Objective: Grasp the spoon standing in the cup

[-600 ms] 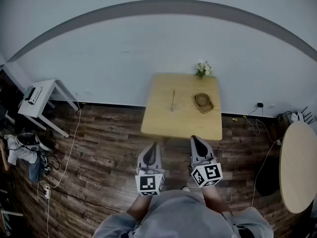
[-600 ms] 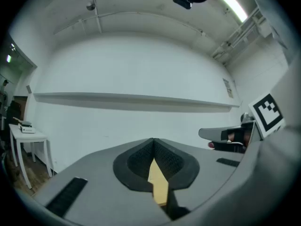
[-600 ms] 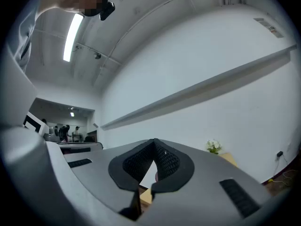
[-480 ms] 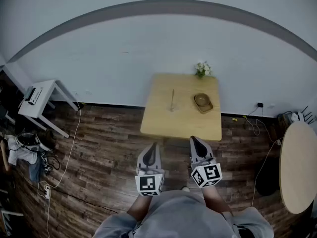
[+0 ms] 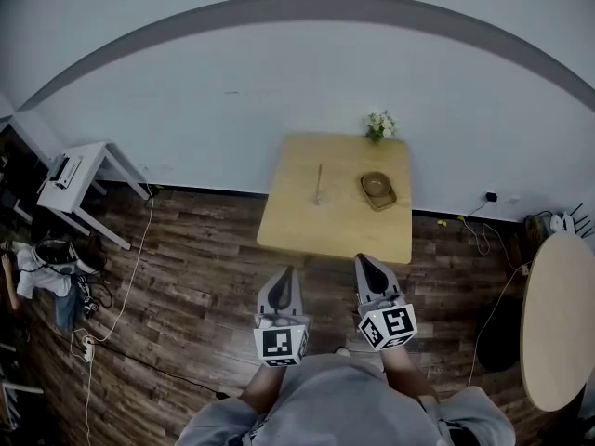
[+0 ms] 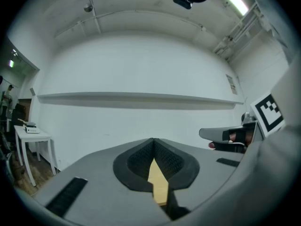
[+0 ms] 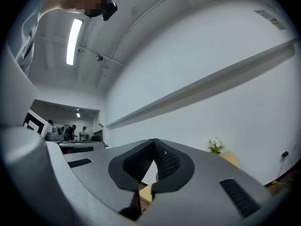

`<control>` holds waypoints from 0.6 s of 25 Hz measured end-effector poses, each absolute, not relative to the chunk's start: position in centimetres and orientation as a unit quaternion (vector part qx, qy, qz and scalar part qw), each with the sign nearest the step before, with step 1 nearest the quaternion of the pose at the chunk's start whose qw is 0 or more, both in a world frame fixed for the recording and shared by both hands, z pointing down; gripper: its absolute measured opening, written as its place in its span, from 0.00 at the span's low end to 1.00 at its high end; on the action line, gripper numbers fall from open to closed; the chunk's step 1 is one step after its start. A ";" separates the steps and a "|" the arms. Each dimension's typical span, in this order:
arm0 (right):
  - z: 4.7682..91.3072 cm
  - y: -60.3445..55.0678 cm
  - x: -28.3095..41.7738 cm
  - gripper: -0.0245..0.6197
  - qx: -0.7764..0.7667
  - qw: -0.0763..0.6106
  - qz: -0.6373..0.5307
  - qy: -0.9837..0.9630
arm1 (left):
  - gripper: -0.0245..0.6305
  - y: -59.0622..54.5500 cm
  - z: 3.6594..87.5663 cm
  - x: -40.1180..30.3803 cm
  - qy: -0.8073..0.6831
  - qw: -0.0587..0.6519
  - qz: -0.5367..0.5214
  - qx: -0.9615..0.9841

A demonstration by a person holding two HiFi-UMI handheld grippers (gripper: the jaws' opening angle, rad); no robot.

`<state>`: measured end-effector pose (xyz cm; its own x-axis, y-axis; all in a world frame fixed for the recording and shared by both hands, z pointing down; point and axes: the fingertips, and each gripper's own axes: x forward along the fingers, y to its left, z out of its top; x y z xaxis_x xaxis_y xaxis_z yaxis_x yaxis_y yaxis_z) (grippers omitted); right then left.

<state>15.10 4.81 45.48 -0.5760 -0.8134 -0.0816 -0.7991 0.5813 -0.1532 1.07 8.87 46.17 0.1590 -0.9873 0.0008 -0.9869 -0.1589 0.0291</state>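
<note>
A thin spoon (image 5: 318, 184) shows as a slim upright line on the square wooden table (image 5: 316, 230); I cannot make out the cup around it. Both grippers hang over the floor on the near side of the table, well short of the spoon. My left gripper (image 5: 285, 273) is shut with nothing in it, its pads meeting in the left gripper view (image 6: 153, 141). My right gripper (image 5: 364, 260) is likewise shut and empty (image 7: 154, 141). The right gripper also shows at the edge of the left gripper view (image 6: 225, 134).
A brown bowl (image 5: 377, 187) sits on the table's right half, and a small bunch of white flowers (image 5: 380, 126) stands at its far edge by the wall. A white side table (image 5: 79, 179) stands left, a round table (image 5: 558, 323) right. Cables lie on the wooden floor.
The table has slid slightly left and away in the head view. Both grippers stay in the same place, shut.
</note>
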 end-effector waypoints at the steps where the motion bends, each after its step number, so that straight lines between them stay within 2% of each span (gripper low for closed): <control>1: 45.6 4.7 15.4 0.04 -0.453 0.071 -0.050 0.887 | 0.04 8.8 46.2 1.3 -0.650 0.011 -0.008 0.760; 9: 46.6 3.3 16.8 0.04 -0.443 0.062 -0.065 0.892 | 0.04 8.2 46.7 3.3 -0.658 0.020 0.003 0.753; 15: 47.0 1.5 15.7 0.04 -0.448 0.062 -0.069 0.889 | 0.04 6.2 46.7 2.2 -0.654 0.019 0.008 0.757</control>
